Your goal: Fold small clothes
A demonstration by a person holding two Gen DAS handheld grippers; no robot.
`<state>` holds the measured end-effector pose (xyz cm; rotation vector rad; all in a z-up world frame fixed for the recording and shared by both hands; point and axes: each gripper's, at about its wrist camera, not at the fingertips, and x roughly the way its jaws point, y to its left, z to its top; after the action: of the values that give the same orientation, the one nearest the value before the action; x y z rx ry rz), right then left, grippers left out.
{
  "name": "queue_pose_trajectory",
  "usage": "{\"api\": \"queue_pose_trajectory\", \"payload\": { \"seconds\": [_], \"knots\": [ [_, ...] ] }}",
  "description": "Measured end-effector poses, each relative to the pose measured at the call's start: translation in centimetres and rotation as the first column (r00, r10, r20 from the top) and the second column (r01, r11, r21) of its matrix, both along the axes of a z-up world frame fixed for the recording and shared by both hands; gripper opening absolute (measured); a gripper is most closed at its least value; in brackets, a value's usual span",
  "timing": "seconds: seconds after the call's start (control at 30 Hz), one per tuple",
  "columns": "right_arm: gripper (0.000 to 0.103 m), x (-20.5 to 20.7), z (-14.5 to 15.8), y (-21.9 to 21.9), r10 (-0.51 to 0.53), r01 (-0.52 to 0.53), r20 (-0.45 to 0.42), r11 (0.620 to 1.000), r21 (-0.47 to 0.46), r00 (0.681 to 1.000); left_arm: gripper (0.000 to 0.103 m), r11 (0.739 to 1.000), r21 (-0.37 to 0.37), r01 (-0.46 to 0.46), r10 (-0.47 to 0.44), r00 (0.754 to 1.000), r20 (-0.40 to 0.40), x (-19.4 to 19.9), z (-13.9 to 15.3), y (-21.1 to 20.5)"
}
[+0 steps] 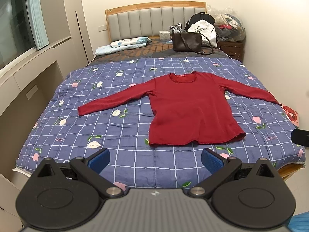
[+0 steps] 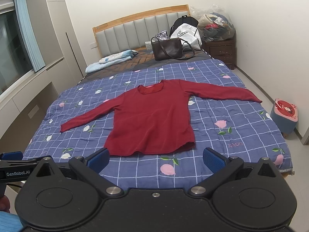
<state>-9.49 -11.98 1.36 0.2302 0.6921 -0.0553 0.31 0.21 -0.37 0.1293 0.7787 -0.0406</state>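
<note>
A red shirt (image 1: pixel 185 108) lies flat mid-frame on the bed (image 1: pixel 77 127), while both grippers' jaws gape wide, holding nothing: left gripper (image 1: pixel 154 159), right gripper (image 2: pixel 155 159).

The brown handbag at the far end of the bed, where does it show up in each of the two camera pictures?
Left wrist view: the brown handbag sits upper centre-right, in front of the white shopping bag.
Right wrist view: it sits just above centre, slightly nearer the middle.
Shared landmark: the red long-sleeved top spread flat on the blue checked quilt, nearer the camera than the handbag.
</note>
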Motion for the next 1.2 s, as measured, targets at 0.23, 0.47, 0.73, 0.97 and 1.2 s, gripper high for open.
{"api": "queue_pose_trajectory", "payload": {
  "seconds": [0.23,0.47,0.73,0.97,1.2],
  "knots": [
    [0.103,-0.15,0.05,-0.15,-0.007,0.007,-0.001,1.000,-0.003,1.000,0.103,1.000,-0.001,0.012,-0.012,1.000,-0.003,0.12,0.08,-0.11],
    [0.103,-0.20,-0.07,-0.36,-0.015,0.015,-0.005,1.000,-0.002,1.000,0.103,1.000,-0.002,0.012,-0.012,1.000,-0.003,0.05,0.11,-0.13],
    [0.103,-0.19,-0.06,-0.37,-0.016,0.016,-0.007,1.000,-0.003,1.000,0.103,1.000,-0.003,0.013,-0.013,1.000,-0.004,-0.05,0.19,-0.17],
    [0.103,-0.19,-0.06,-0.35,-0.017,0.017,-0.007,1.000,-0.003,1.000,0.103,1.000,-0.004,0.013,-0.013,1.000,-0.004,-0.11,0.12,-0.15],
    [0.103,-0.25,-0.10,-0.43,-0.020,0.020,-0.007,1.000,-0.003,1.000,0.103,1.000,-0.003,0.018,-0.018,1.000,-0.004,-0.29,0.09,-0.20]
  ]
}}
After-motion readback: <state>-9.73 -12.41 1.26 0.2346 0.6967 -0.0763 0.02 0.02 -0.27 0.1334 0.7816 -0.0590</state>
